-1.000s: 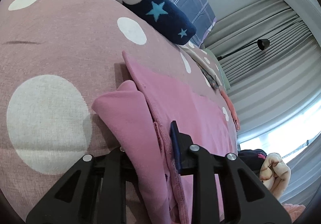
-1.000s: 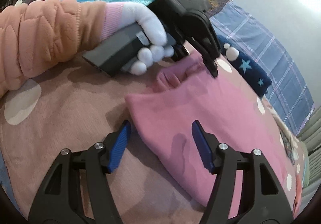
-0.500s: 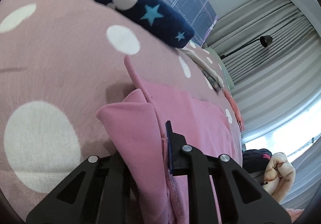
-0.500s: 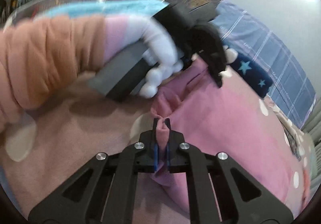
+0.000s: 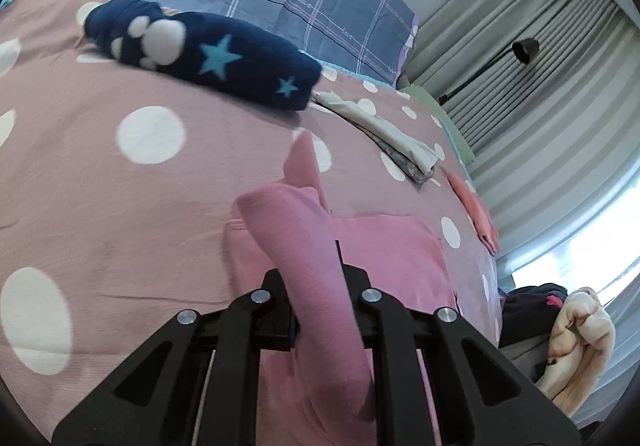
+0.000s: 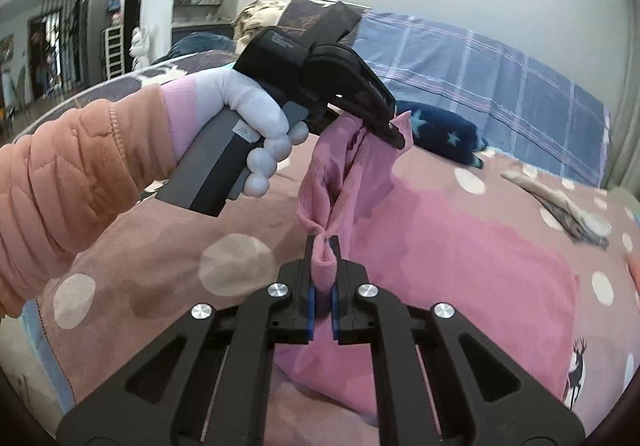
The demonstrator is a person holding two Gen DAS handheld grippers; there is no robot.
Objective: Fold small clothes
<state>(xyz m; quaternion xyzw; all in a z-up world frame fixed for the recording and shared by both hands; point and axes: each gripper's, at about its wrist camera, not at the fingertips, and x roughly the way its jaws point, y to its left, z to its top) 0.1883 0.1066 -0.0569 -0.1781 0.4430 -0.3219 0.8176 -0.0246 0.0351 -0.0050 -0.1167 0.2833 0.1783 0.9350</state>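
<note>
Garment (image 6: pixel 460 242), pink, is lying on the bed (image 5: pixel 120 186) with its near edge being lifted. Left gripper (image 6: pixel 394 132), at 12 o'clock, and right gripper (image 6: pixel 323 270), at 6, are each pinching a bunch of that edge, fingers nearly closed. Risk: uneven pulling is dragging the cloth askew, or a thin pinch is slipping free.

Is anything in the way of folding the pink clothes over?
Nothing visible. Both the left gripper and right gripper are clamped on the pink garment, and only bare garment lies ahead; the navy star bundle sits farther off.
</note>
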